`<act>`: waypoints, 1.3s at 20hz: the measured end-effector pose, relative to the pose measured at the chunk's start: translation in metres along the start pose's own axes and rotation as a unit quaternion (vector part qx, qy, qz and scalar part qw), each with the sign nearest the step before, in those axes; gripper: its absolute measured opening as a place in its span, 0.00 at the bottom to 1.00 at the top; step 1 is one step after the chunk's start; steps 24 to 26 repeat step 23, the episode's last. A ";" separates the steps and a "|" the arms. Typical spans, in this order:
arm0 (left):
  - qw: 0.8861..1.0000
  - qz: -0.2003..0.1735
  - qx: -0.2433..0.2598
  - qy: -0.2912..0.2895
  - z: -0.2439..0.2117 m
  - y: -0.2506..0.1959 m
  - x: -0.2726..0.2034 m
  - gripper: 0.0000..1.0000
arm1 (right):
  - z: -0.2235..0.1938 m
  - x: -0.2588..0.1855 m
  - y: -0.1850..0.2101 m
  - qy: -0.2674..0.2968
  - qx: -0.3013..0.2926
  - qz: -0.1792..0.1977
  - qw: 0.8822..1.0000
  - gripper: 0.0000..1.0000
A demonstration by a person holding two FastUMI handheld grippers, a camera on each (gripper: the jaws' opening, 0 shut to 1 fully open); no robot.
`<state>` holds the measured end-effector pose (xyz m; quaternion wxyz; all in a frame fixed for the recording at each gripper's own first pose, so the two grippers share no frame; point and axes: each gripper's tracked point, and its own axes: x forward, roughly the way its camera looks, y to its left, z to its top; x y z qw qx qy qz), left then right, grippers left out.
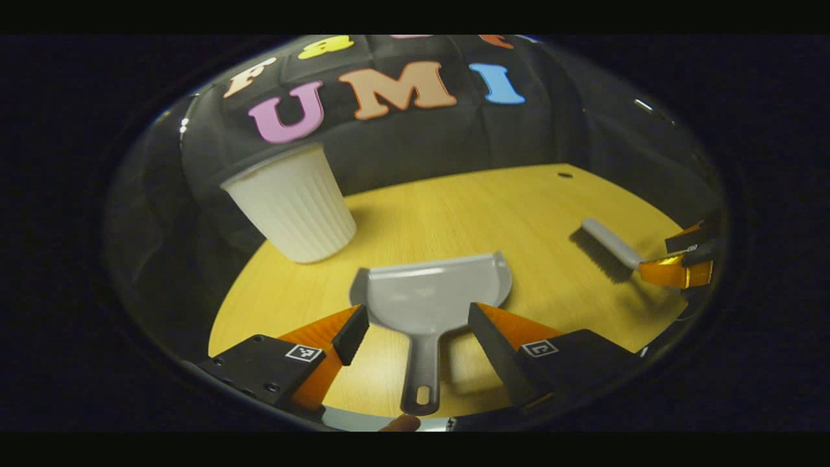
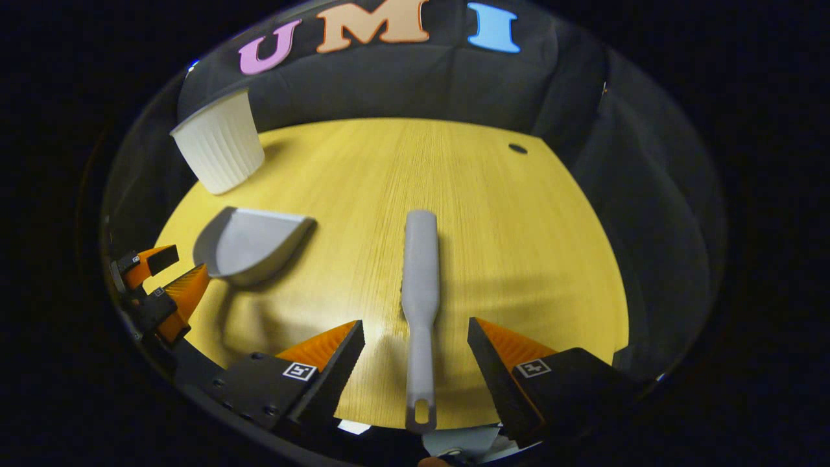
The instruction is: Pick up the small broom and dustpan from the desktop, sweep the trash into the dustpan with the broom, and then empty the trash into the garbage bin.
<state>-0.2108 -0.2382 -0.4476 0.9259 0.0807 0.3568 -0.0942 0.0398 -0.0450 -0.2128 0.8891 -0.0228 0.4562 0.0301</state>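
Left gripper (image 1: 418, 321) spread wide, fingers either side of the grey dustpan (image 1: 431, 295) handle, not touching; dustpan lies flat on the yellow desktop (image 1: 493, 207) just in front of the white ribbed bin (image 1: 292, 204). Right gripper (image 2: 415, 340) likewise wide, straddling the grey broom (image 2: 420, 285) handle without contact, broom lying lengthwise mid-desk.

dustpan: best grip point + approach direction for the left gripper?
Grip the dustpan's thin straight handle, coming from its free end. The left gripper is already lined up that way, fingers open either side of the handle. The wide scoop looks too broad to pinch, and its mouth points away toward the bin, so the handle is likely the only narrow part.
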 end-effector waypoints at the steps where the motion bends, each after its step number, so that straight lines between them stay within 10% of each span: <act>1: 0.999 0.013 -0.008 -0.038 0.028 0.000 -0.010 0.95 | 0.027 -0.015 0.001 -0.052 0.005 0.011 0.999 0.94; 5: 0.990 0.034 -0.042 -0.128 0.110 -0.003 -0.056 0.95 | 0.125 -0.084 -0.010 -0.222 -0.021 0.022 0.974 0.93; 12: 0.961 0.040 -0.037 -0.270 0.211 -0.003 -0.124 0.93 | 0.190 -0.193 -0.018 -0.331 0.003 0.043 0.943 0.93; 26: 0.950 -0.007 -0.039 -0.311 0.240 0.007 -0.143 1.00 | 0.217 -0.232 -0.019 -0.396 0.036 -0.012 0.918 0.93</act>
